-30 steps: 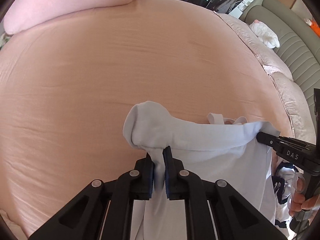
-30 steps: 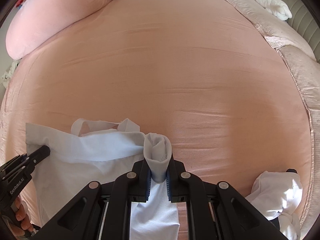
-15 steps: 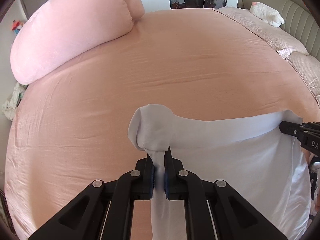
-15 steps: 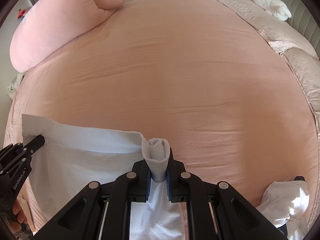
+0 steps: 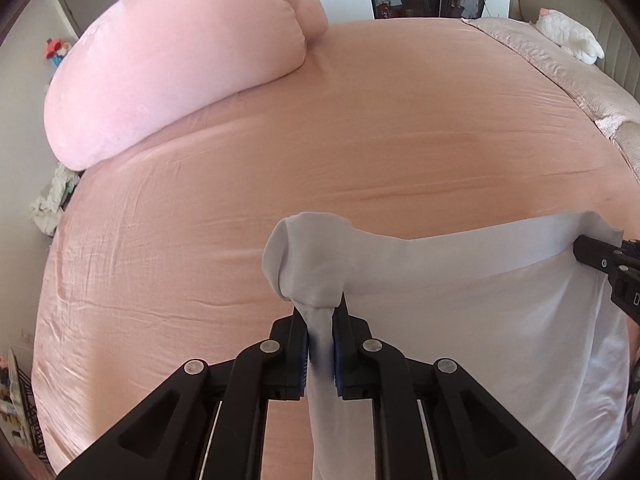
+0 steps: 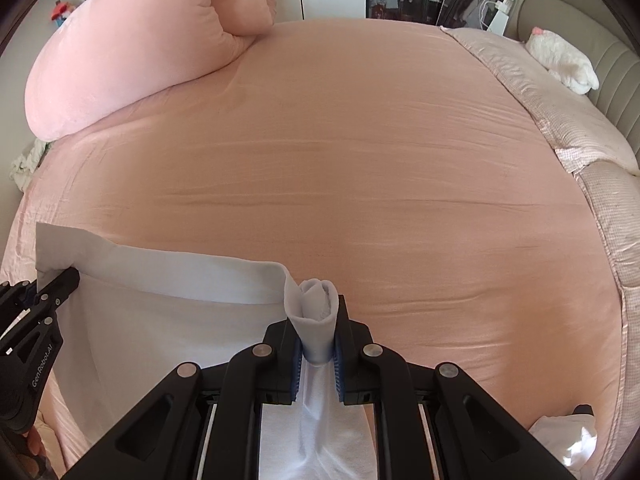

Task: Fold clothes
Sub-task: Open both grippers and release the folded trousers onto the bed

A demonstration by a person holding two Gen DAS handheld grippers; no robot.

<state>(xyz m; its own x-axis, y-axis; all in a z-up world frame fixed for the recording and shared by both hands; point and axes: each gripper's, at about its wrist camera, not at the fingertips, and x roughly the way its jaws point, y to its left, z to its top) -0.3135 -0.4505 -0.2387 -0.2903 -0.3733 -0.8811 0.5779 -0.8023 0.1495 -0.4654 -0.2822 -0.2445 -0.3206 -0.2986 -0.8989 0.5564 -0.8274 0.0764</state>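
Observation:
A white garment (image 5: 500, 320) hangs stretched between my two grippers above the pink bed (image 5: 360, 152). My left gripper (image 5: 320, 312) is shut on a bunched corner of it. My right gripper (image 6: 318, 308) is shut on the other bunched corner; the garment (image 6: 180, 320) spreads to its left. The right gripper's tip shows at the right edge of the left wrist view (image 5: 600, 256). The left gripper's tip shows at the left of the right wrist view (image 6: 52, 288). The garment's lower part is hidden below the fingers.
A big pink pillow (image 5: 180, 76) lies at the bed's far left. A folded pale quilt (image 6: 560, 128) and a white plush toy (image 6: 564, 64) lie at the far right by the headboard. Another white garment (image 6: 568, 444) lies at the bed's near right.
Both grippers have risen with the garment and pulled it taut. Its top edge is now straight, the straps seen a second ago are out of sight, and more of the room shows.

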